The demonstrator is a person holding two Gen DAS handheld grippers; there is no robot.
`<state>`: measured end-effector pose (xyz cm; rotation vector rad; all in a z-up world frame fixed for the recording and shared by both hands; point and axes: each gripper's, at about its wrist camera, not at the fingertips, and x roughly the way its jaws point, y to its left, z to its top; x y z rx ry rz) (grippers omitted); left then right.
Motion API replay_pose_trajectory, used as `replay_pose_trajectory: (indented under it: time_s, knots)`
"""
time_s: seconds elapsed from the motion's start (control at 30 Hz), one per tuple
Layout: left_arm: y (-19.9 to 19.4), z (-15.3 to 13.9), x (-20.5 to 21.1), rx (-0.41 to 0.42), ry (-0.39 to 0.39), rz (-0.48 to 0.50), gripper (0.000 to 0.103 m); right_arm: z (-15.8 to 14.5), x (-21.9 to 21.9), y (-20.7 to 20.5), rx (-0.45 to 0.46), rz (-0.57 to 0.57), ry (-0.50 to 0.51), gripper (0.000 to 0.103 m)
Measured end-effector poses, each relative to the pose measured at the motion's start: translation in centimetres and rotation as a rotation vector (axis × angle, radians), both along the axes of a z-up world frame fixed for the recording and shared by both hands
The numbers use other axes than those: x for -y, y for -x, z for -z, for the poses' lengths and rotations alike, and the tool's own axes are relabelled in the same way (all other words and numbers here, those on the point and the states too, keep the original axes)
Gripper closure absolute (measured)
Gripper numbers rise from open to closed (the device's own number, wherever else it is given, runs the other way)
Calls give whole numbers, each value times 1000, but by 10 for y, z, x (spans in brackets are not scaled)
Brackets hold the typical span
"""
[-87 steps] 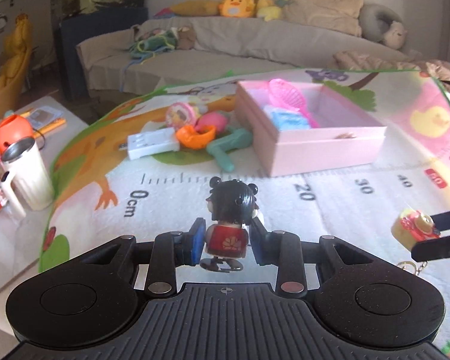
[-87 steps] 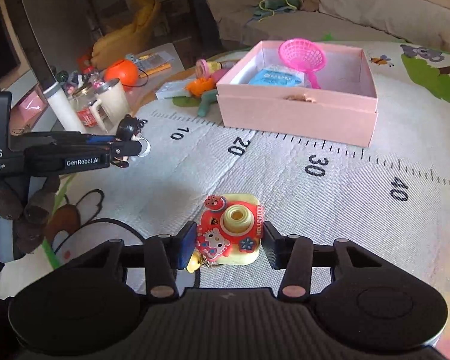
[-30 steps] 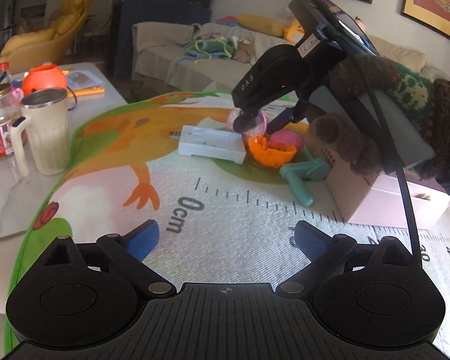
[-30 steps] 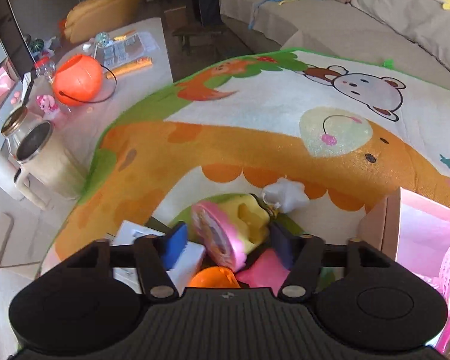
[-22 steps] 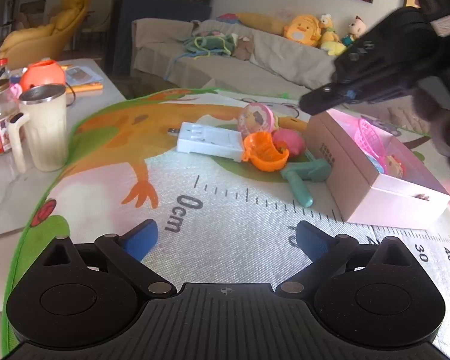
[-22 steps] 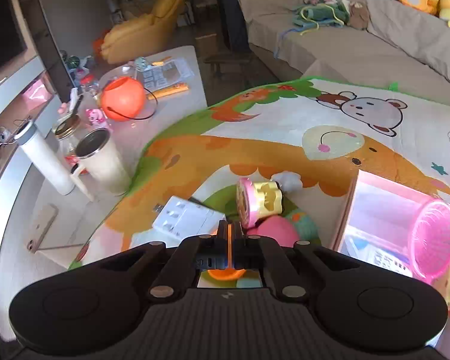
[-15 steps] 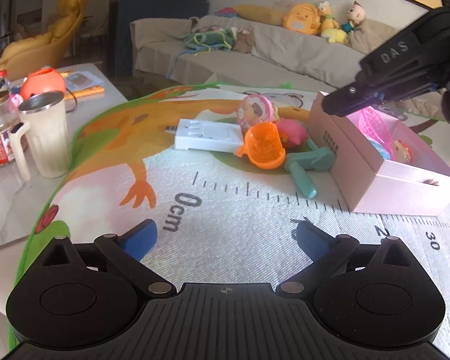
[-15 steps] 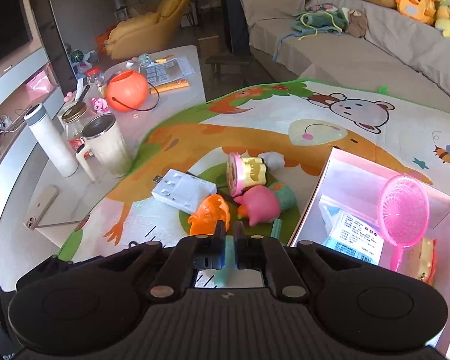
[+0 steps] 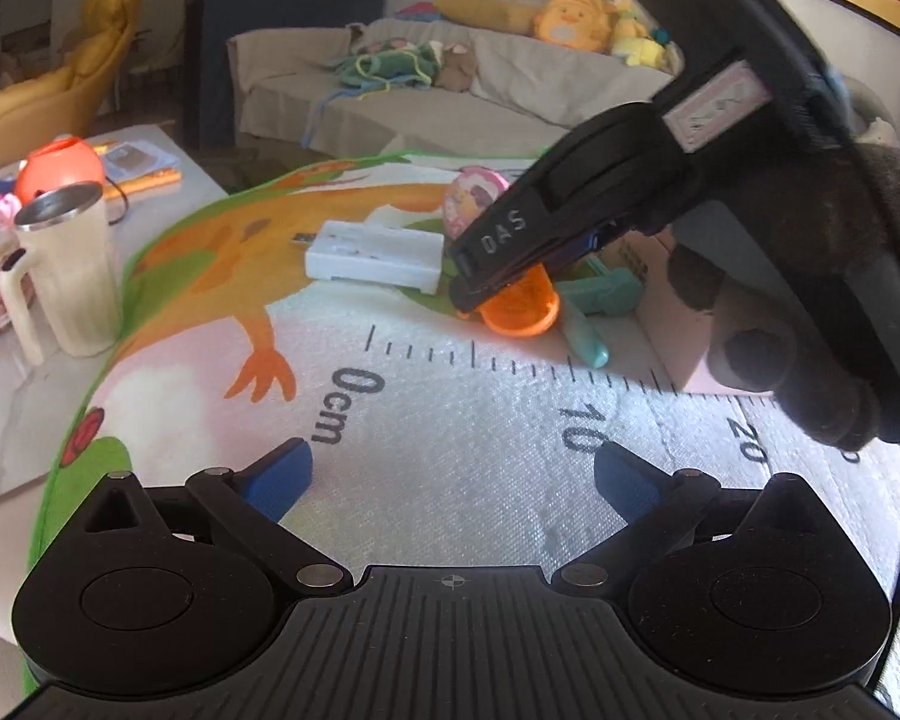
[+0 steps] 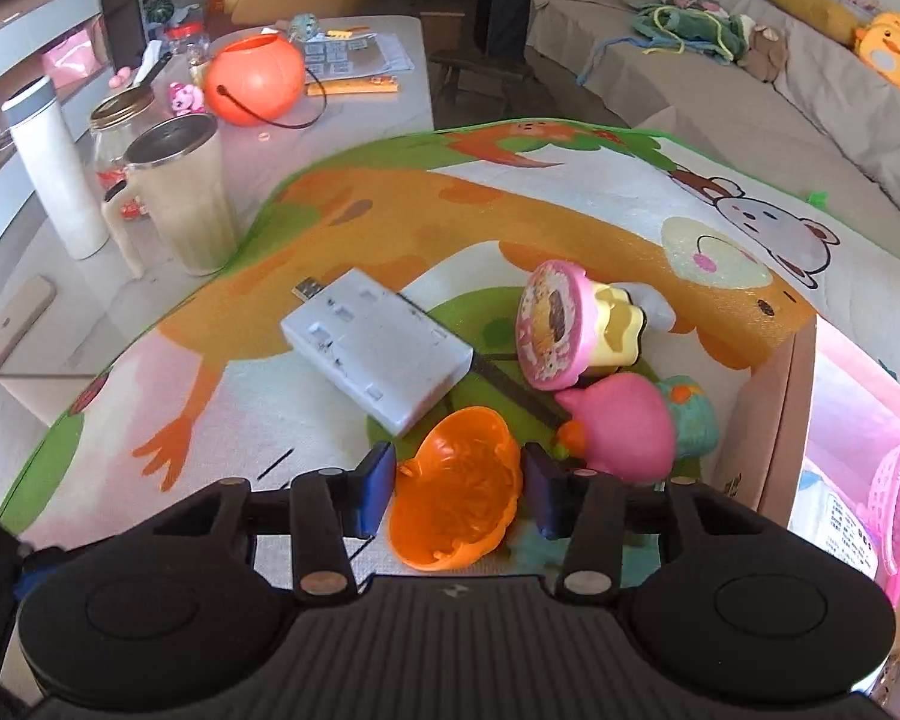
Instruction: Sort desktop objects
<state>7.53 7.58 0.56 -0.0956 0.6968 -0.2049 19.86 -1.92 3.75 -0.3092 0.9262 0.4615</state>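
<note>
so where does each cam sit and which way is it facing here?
Left wrist: sits on the left gripper, low over the printed play mat, facing the toy pile; its own blue-padded jaws stand wide apart with nothing between them, and the right gripper and a gloved hand cross its view.
Right wrist: sits on the right gripper, looking steeply down; its jaws flank the orange plastic half-shell.
Shared: the orange half-shell, the white rectangular charger box, the cream steel-rimmed mug.
</note>
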Motion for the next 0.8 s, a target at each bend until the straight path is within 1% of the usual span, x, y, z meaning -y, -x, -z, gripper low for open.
replay_pose_trajectory:
  time_s: [0.07,0.1,0.2,0.3,0.37,0.4,0.43,0.47,0.53,0.57,0.63,0.67,0.8]
  knots:
    - [2,-2,-9,16,8,30,0,-10,13,20,11,-9,-16,58]
    - [2,-4,-14,31,2,22,0,-18,22,32,19,-17,-36,58]
    - [-11,-7,-27,49,-29,-49,0,-41,55,75,65,-44,-92,58]
    - [-42,-14,-25,81,-80,-94,0,-47,87,109,58,-31,-126,58]
    - [-67,-18,-15,99,-130,-112,0,-40,101,127,58,-1,-110,58]
    - [-80,-18,-9,97,-147,-113,0,-35,106,136,65,14,-93,58]
    - [-93,-18,-4,89,-160,-109,0,-29,110,144,70,30,-81,56]
    - [-103,-17,1,78,-173,-102,0,-22,115,151,69,48,-77,45]
    - [-124,-12,9,49,-220,-119,0,-12,125,162,60,84,-100,34]
    - [-133,-9,11,42,-246,-141,0,-7,130,167,64,101,-109,34]
    - [-147,-3,12,13,-272,-159,0,1,137,175,74,130,-111,32]
    - [-152,0,12,-5,-274,-160,0,5,141,178,79,142,-113,29]
    - [-158,0,4,-26,-237,-154,1,17,152,185,98,171,-110,23]
